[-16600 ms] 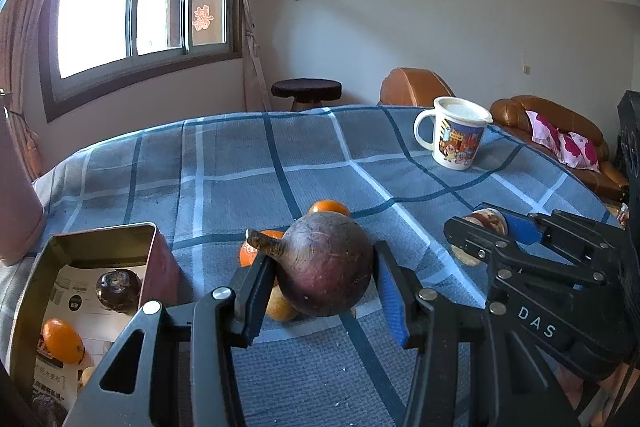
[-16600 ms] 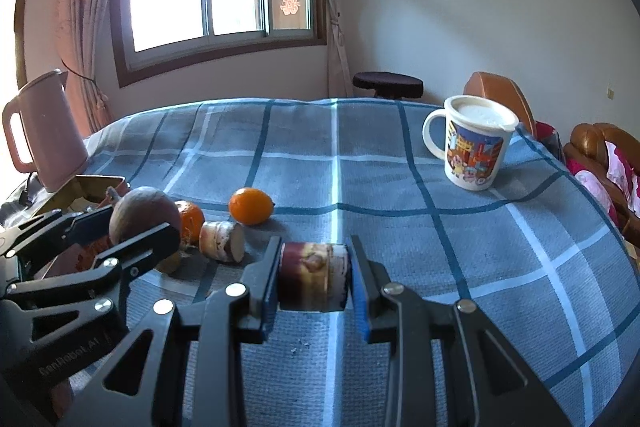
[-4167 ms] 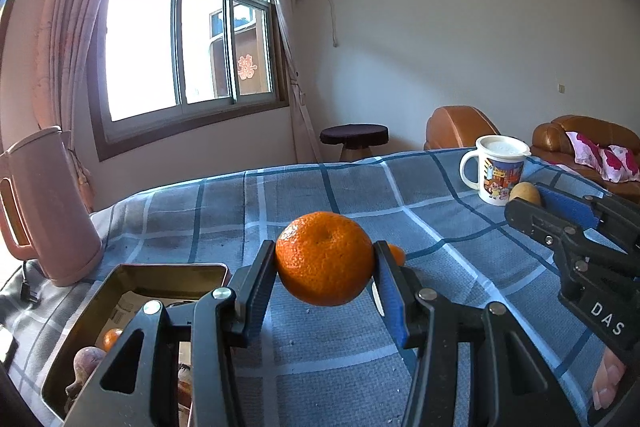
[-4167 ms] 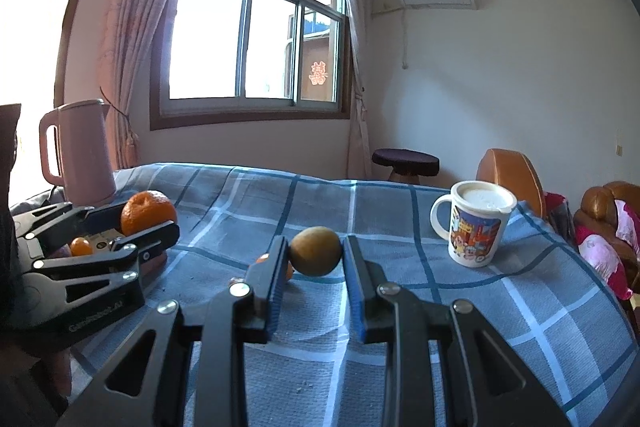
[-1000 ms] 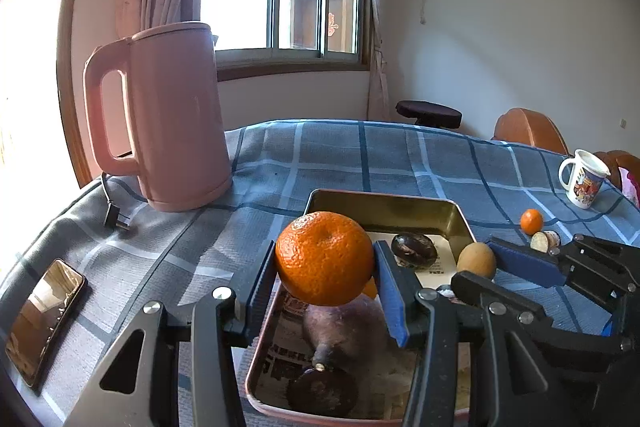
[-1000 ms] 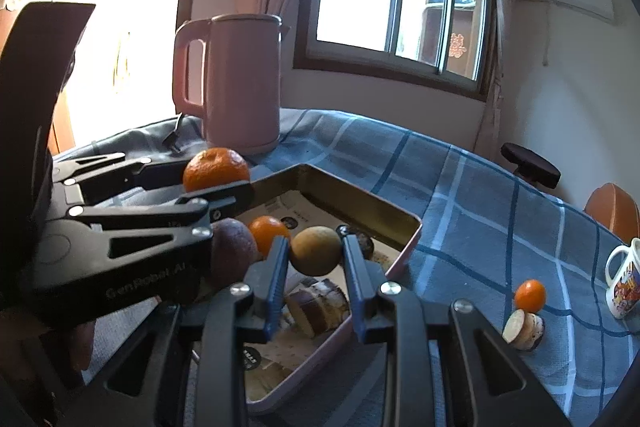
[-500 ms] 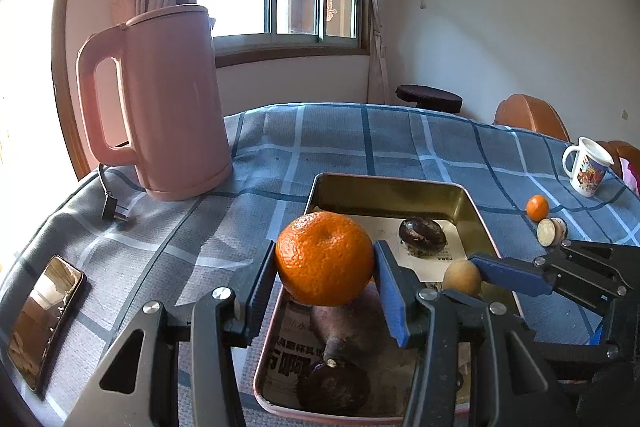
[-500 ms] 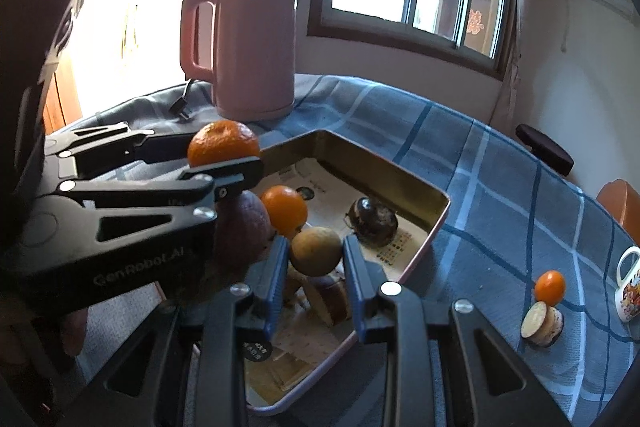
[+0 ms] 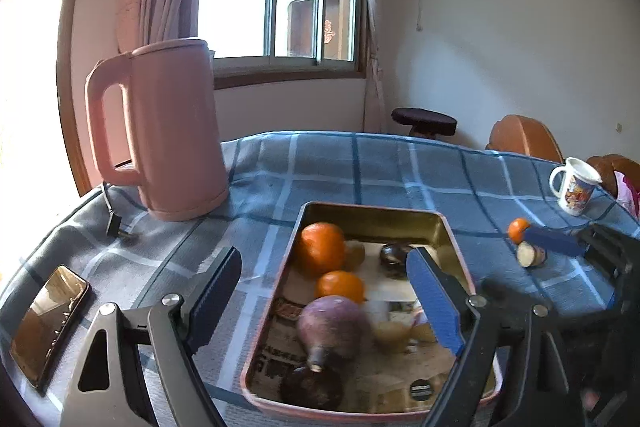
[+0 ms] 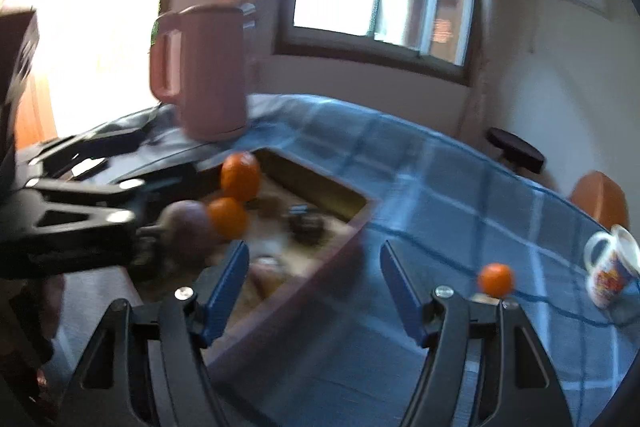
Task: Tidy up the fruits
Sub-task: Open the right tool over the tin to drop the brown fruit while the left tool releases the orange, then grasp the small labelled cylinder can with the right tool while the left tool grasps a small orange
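Now, table (image 9: pixel 320 167): I keep both tools low over the blue checked cloth, and I judge the remaining work lies off to my right.
Tray (image 9: pixel 372 217): it sits just ahead of and below my left gripper (image 9: pixel 326 297), already holding a big orange (image 9: pixel 322 251), a small orange (image 9: pixel 340 285) and a purple fruit (image 9: pixel 332 327); I leave it where it is.
Left gripper: fingers spread wide, holding nothing, so I pull it back clear of the tray rim before swinging away.
Right gripper (image 10: pixel 314 283): also spread and empty, over the tray's near right corner; this view is blurred.
Loose orange (image 10: pixel 496 279): ahead and right of my right gripper, on the cloth; I approach level and straddle it before squeezing.
Cut piece (image 9: pixel 530 254): just beside that orange; I take it separately, since it may roll.
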A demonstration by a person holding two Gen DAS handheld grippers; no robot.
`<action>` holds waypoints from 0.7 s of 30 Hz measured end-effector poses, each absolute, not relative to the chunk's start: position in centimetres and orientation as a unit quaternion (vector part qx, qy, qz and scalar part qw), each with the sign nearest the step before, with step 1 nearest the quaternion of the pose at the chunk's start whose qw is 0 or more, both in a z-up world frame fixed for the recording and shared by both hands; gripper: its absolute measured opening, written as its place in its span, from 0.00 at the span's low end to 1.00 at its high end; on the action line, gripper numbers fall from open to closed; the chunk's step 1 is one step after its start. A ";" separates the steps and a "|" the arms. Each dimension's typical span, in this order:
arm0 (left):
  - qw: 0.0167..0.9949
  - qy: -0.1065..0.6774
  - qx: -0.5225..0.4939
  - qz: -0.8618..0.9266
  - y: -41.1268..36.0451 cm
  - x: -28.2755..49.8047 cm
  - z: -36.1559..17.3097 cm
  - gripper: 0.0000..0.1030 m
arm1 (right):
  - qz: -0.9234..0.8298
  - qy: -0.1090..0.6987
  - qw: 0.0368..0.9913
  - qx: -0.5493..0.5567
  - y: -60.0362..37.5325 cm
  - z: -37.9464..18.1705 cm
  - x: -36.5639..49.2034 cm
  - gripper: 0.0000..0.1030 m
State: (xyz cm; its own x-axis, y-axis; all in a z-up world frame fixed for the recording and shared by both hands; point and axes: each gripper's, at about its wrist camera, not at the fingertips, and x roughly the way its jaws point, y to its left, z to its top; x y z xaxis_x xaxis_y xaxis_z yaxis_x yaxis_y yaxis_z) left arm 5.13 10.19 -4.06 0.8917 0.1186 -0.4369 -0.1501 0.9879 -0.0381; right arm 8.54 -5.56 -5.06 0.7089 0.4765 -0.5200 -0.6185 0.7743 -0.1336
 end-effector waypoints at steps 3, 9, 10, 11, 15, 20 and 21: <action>0.973 0.224 -0.029 0.056 8.8 5.4 -3.8 0.84 | 0.239 0.249 0.929 -0.131 -9.3 -4.4 10.6 0.74; 0.972 0.232 -0.015 0.012 5.2 6.3 -3.3 0.84 | 0.159 0.312 0.932 -0.089 -14.1 -5.9 15.0 0.74; 0.972 0.234 -0.011 0.006 4.6 6.5 -3.3 0.84 | 0.155 0.321 0.930 -0.085 -14.4 -6.3 15.6 0.74; 0.972 0.235 -0.008 0.001 4.1 6.6 -3.3 0.84 | 0.152 0.333 0.927 -0.085 -14.5 -6.8 16.2 0.74; 0.971 0.241 0.009 -0.012 2.2 7.3 -3.3 0.84 | 0.165 0.365 0.914 -0.067 -15.0 -8.1 17.6 0.71; 0.968 0.250 0.017 -0.023 0.7 8.5 -3.1 0.84 | 0.184 0.403 0.895 -0.043 -15.2 -9.2 19.2 0.36; 0.967 0.253 0.019 -0.026 0.3 8.8 -3.0 0.84 | 0.185 0.408 0.893 -0.039 -15.5 -9.3 19.4 0.35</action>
State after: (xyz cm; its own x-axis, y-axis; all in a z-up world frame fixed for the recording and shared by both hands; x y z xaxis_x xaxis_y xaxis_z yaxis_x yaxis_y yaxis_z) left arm 8.80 0.26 -3.04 0.8710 -0.0413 -0.4896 0.0609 0.9979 0.0240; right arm 19.39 -15.49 -9.34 0.5995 0.2986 -0.7426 -0.3621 0.9286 0.0810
